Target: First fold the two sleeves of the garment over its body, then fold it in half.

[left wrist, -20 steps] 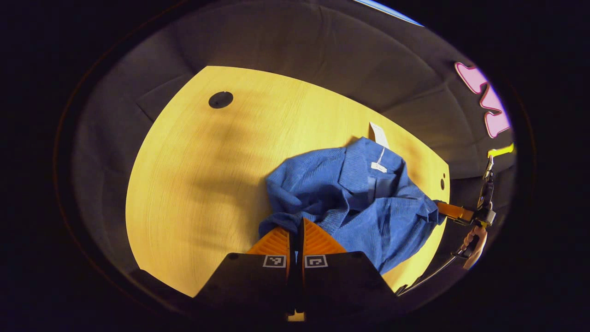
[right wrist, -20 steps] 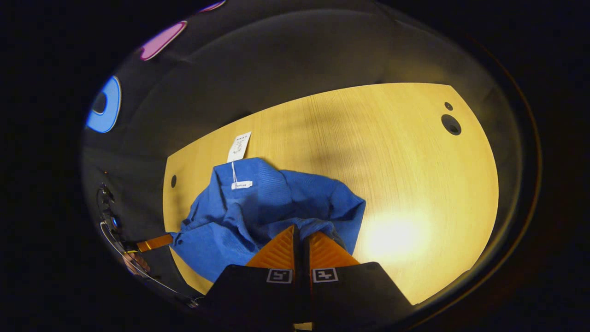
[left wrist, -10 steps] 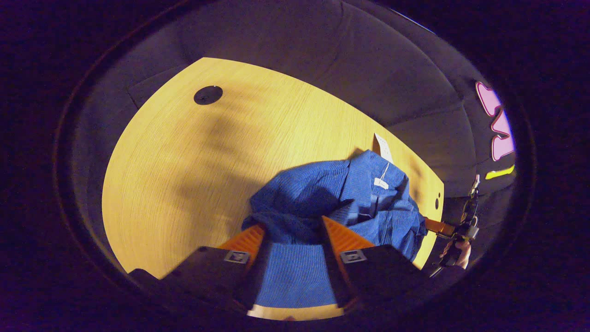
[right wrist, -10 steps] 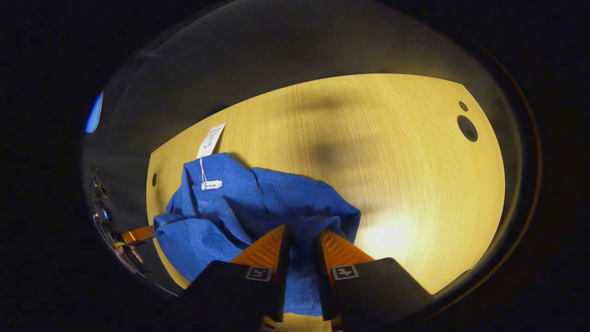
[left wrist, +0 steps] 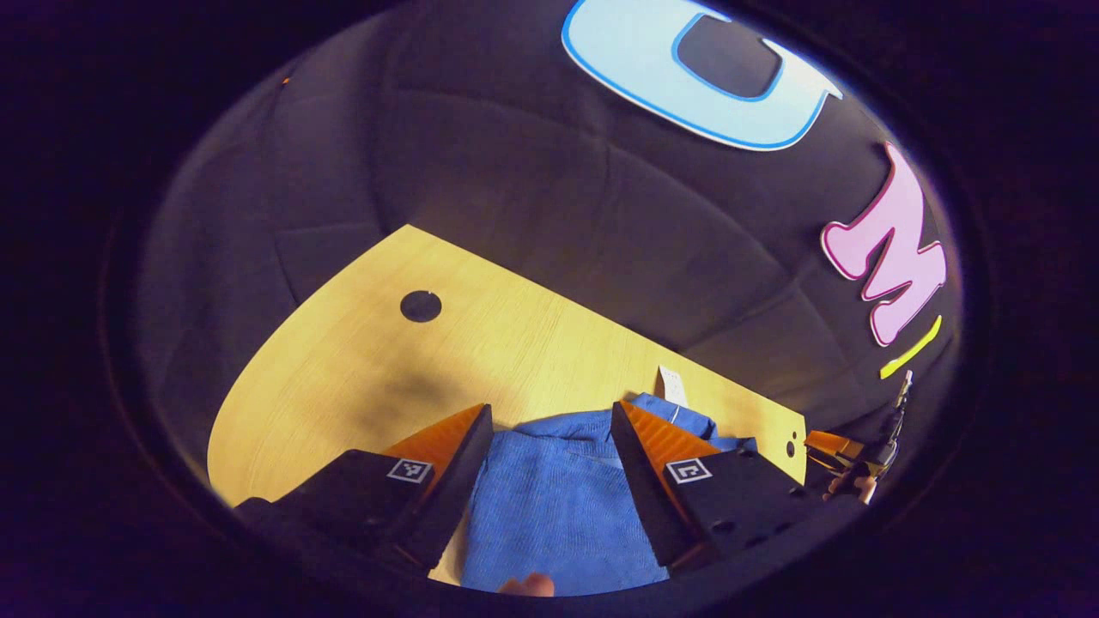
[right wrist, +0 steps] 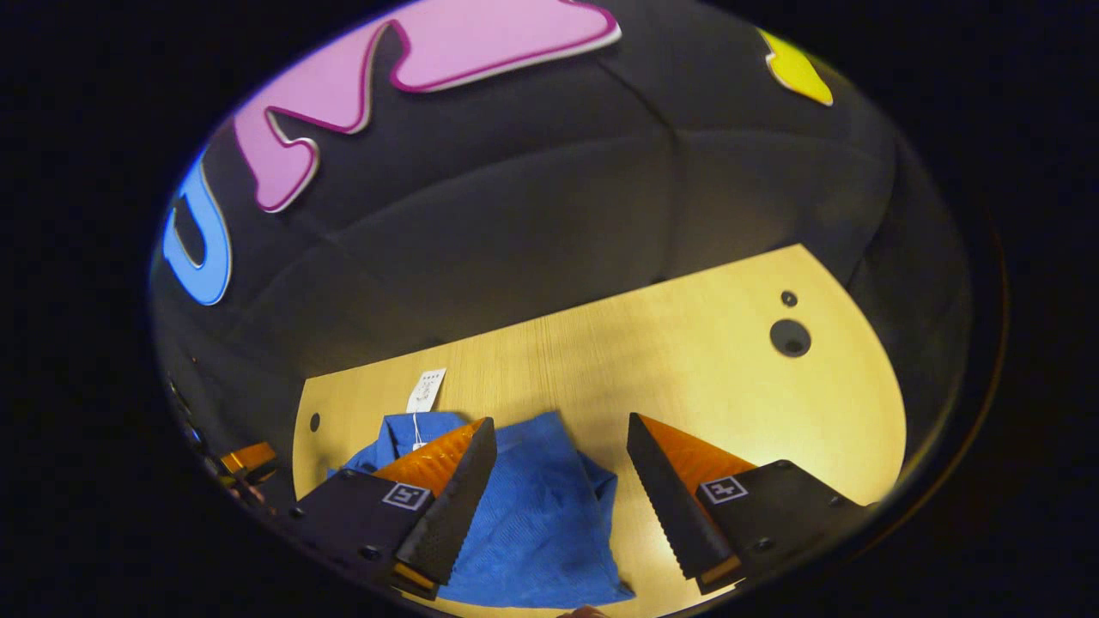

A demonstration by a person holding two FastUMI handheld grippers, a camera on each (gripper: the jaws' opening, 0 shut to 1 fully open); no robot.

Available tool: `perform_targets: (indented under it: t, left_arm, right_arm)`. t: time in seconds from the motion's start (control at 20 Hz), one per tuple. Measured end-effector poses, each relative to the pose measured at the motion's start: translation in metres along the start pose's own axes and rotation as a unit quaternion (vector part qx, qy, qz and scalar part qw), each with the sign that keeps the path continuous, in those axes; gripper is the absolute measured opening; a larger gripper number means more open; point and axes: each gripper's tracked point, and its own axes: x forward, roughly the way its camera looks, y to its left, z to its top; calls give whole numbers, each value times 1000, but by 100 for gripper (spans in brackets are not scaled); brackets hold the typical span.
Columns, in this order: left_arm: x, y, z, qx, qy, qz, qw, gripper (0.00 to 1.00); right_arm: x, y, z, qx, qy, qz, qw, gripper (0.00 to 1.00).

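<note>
Black cloth walls close the booth behind a pale wooden table (right wrist: 687, 378). Half a second ago my left gripper (left wrist: 549, 446) was already spread and my right gripper (right wrist: 558, 481) was partly parted over the cloth; now both stand wide apart, holding nothing, tilted up toward the wall. The blue garment (right wrist: 532, 515) lies released near the table's front edge, bunched into a folded heap. I judge the final fold has been set down, though the layers look uneven. A white hang tag (right wrist: 427, 390) trails from the collar toward the far edge. Cable holes (right wrist: 790, 336) sit near the far corners, well apart from the cloth. Nothing obstructs withdrawal.
</note>
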Motion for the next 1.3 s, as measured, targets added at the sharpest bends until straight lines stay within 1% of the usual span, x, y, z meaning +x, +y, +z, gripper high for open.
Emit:
perform_targets:
  t: [0.2, 0.35, 0.4, 0.45, 0.5, 0.65, 0.7, 0.75, 0.8, 0.9, 1.05, 1.1, 1.2, 1.3]
  left_arm:
    - [-48, -20, 0, 21, -47, -8, 999, 83]
    - [-84, -43, -3, 64, -79, -16, 995, 83]
    - [-96, -52, -5, 79, -92, -21, 992, 83]
    - [-109, -63, -9, 94, -103, -29, 990, 83]
    - [-122, -74, -15, 112, -105, -38, 987, 82]
    - [-167, -104, -30, 169, -130, -45, 976, 82]
    - [-184, -116, -35, 180, -143, -58, 971, 82]
    - [-204, -131, -43, 185, -148, -75, 969, 82]
    - [-224, -140, -52, 187, -155, -84, 966, 81]
    - [-254, -141, -69, 195, -168, -79, 963, 82]
    - [-292, -134, -98, 217, -206, -69, 952, 82]
    - [-300, -133, -112, 219, -213, -71, 950, 82]
    - [-314, -127, -142, 217, -219, -78, 948, 82]
    - [-320, -112, -174, 207, -226, -77, 949, 82]
  right_arm:
    - [-58, 35, 0, -46, -44, 26, 998, 98]
    - [-109, 63, -2, -75, -77, 45, 993, 98]
    - [-128, 71, -6, -83, -86, 51, 991, 100]
    - [-145, 80, -6, -89, -99, 56, 990, 98]
    - [-163, 88, -7, -95, -112, 60, 987, 98]
    - [-217, 112, -19, -112, -142, 74, 981, 98]
    - [-233, 118, -25, -118, -154, 75, 978, 97]
    - [-251, 122, -32, -122, -169, 74, 975, 97]
    - [-267, 125, -39, -122, -184, 73, 973, 98]
    - [-296, 128, -63, -120, -211, 66, 968, 97]
    - [-341, 133, -97, -103, -235, 64, 964, 97]
    - [-355, 135, -105, -99, -245, 67, 962, 97]
    - [-380, 132, -126, -108, -258, 59, 958, 97]
    - [-398, 131, -143, -124, -266, 54, 954, 97]
